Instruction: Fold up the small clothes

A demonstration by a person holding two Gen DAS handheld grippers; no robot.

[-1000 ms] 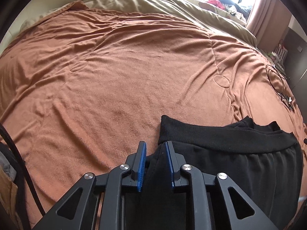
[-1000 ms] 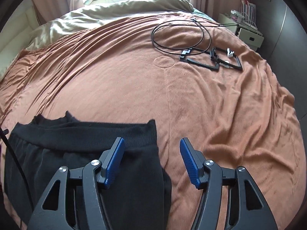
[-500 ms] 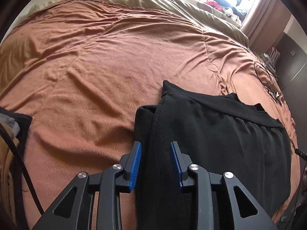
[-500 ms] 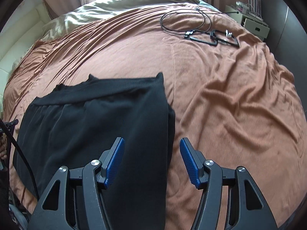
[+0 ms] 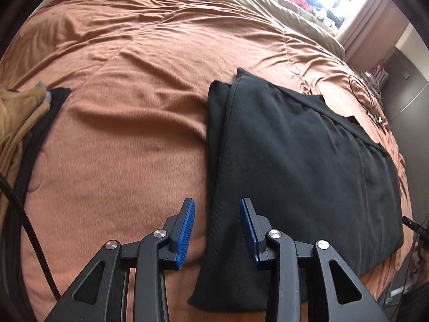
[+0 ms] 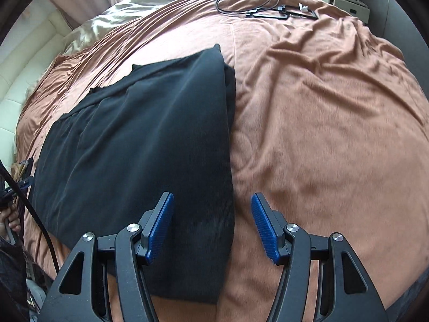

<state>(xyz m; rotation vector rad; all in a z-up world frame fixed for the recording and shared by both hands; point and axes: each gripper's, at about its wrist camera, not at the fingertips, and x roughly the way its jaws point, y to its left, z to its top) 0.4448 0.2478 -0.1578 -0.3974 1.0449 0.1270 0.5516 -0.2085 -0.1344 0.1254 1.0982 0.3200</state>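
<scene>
The black garment (image 5: 303, 161) lies flat on the brown bedspread (image 5: 120, 134), folded over once, with its doubled edges running away from the cameras and its far edge toward the pillows. The left gripper (image 5: 217, 228) hangs over the garment's near left corner; its jaws have just been opening and now stand apart, pads clear of the cloth, nothing held. The right gripper (image 6: 211, 228) hangs over the near right corner, jaws released and wide, one pad above the cloth and the other above bare bedspread; it holds nothing either. Judgement: one fold is laid down and let go, and the work sits between folds. The next move appears to call for a fresh grip on both near corners, or on one side edge, pinching every layer together so the lower ply does not slip out. A heap of tan and black clothes (image 5: 21, 118) waits at the left edge. A black cable (image 6: 246, 0) lies far off on the bedspread, well apart from the work.
</scene>
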